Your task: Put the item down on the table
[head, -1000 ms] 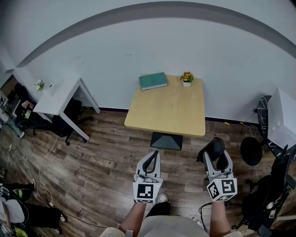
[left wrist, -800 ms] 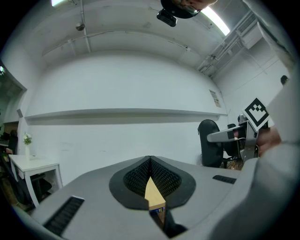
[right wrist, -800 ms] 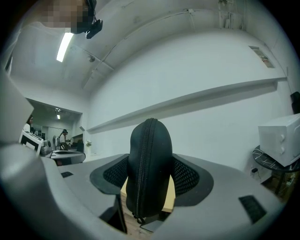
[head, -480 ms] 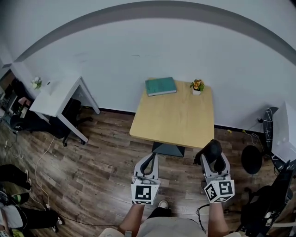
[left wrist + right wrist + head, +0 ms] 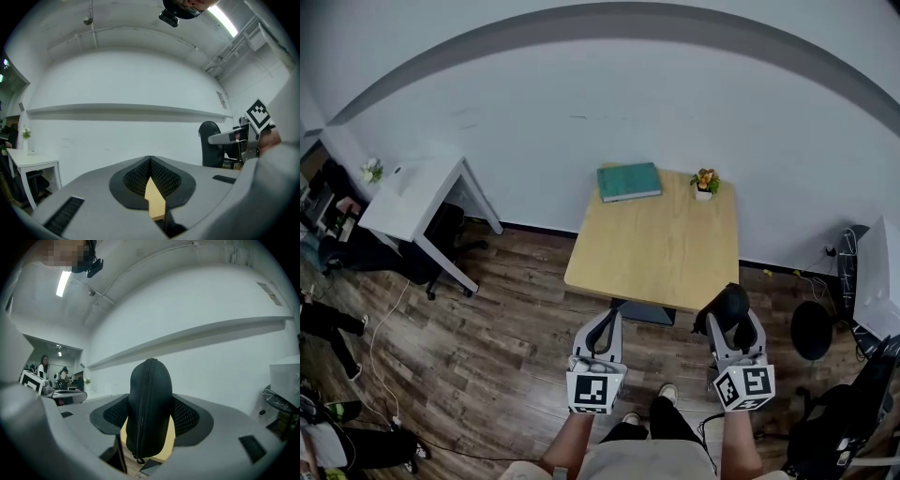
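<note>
A light wooden table stands against the white wall, and its near edge lies just ahead of both grippers. My right gripper is shut on a black zippered case, held on edge near the table's front right corner. In the right gripper view the case fills the space between the pads, with the table showing below it. My left gripper is level beside it, its fingertips touching and nothing held. In the left gripper view, my left gripper frames a sliver of table below the tips.
A green book and a small potted plant sit at the table's far edge. A white desk with a dark chair stands at left. A black stool and a white cabinet are at right. Someone's legs show at far left.
Both grippers have moved forward across the wooden floor toward the table's near edge, so the table now sits closer. The case stays gripped. A person at far left has walked.
</note>
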`<state>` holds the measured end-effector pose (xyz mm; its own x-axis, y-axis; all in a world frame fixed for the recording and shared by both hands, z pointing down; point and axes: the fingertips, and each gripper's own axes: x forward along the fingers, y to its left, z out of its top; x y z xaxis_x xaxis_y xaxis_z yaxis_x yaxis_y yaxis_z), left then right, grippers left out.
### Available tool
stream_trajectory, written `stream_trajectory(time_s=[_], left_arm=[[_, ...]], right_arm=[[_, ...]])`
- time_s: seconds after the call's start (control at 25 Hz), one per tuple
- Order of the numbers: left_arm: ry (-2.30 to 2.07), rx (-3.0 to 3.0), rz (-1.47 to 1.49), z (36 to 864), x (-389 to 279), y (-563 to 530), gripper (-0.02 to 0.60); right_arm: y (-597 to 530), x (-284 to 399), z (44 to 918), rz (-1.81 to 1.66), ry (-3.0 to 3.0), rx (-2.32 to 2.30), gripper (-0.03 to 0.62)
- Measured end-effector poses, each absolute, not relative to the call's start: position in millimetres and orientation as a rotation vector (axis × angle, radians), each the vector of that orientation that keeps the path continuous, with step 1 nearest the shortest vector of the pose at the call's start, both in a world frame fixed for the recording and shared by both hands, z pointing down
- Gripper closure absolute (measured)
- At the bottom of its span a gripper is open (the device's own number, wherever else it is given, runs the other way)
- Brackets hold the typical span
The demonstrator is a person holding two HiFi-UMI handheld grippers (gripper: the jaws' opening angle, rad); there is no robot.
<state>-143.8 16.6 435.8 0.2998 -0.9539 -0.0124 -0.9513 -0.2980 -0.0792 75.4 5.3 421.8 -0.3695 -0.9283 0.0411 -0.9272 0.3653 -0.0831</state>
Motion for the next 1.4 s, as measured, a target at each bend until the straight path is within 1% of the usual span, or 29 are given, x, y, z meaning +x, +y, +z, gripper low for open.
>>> stream_trajectory(time_s=[0.48, 0.92, 1.12, 1.4], left_arm=[[1.801, -2.432, -0.106, 424.7, -105.4, -62.1, 0.574], [1.803, -2.411, -0.11, 411.7, -58.4, -144.7, 0.574], [1.83, -2.432, -0.16, 416.6, -41.1, -182.2, 0.574], [1.816, -2.413, -0.099, 411.7, -16.1, -223.0, 0.574]], right_arm=[[-83.9, 109.6, 423.1, -0.198, 2.555, -1.698, 0.309], [-170.8, 155.0, 424.2, -0.231, 2.557, -1.661, 0.309], [-207.1, 174.0, 425.0, -0.245, 2.553, -1.66, 0.309], [-248.4, 190.9, 430.8, -0.288, 2.575, -1.638, 0.309]])
